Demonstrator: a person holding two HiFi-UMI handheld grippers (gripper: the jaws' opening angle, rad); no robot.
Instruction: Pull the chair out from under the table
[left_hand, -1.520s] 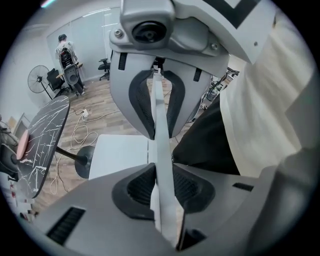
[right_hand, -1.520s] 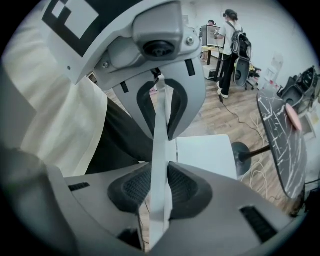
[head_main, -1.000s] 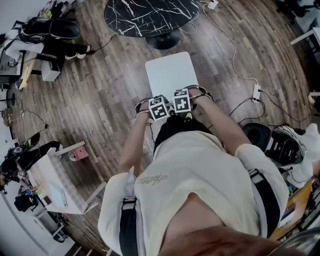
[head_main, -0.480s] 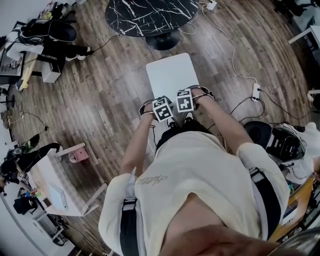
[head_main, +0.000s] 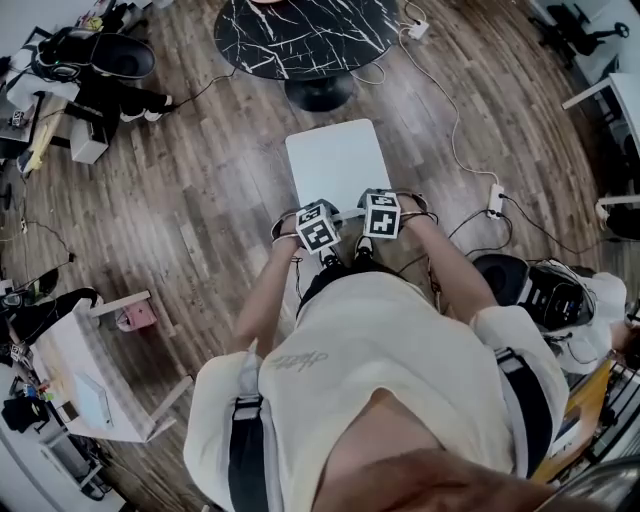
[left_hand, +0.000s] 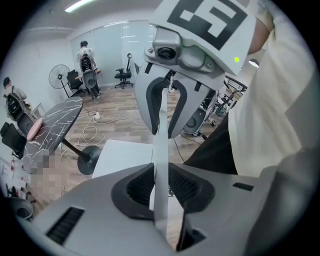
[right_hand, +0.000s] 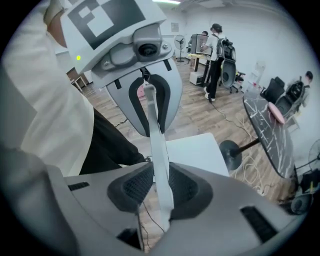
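The person's torso (head_main: 370, 370) fills the lower half of the head view and hides what lies beneath it; wooden floor (head_main: 190, 200) shows all around. The round black marble-topped bench (head_main: 300, 35) is cut off at that view's top edge, and its pedestal foot (head_main: 320, 92) shows just below the top.

One white chair (head_main: 338, 165) stands clear of the bench. Its seat is on the near side of the pedestal foot, between it and the person, and its legs are hidden under the seat. Its backrest (left_hand: 160, 145) shows only edge-on as a thin white strip. In the head view it is covered by the two tools and their two marker cubes (head_main: 317, 226).

The left tool (left_hand: 161, 186) is clamped narrowly on the backrest's upper edge, with dark pads against both faces. The right tool (right_hand: 159, 192) grips the same edge just beside it, likewise.

Two other persons are far back in the room: one standing (right_hand: 216, 47), another beyond the bench (right_hand: 301, 85), both too small to make out. One white cable (head_main: 450, 110) trails to a power strip (head_main: 492, 200). One pink thing (right_hand: 276, 111) lies on the bench.
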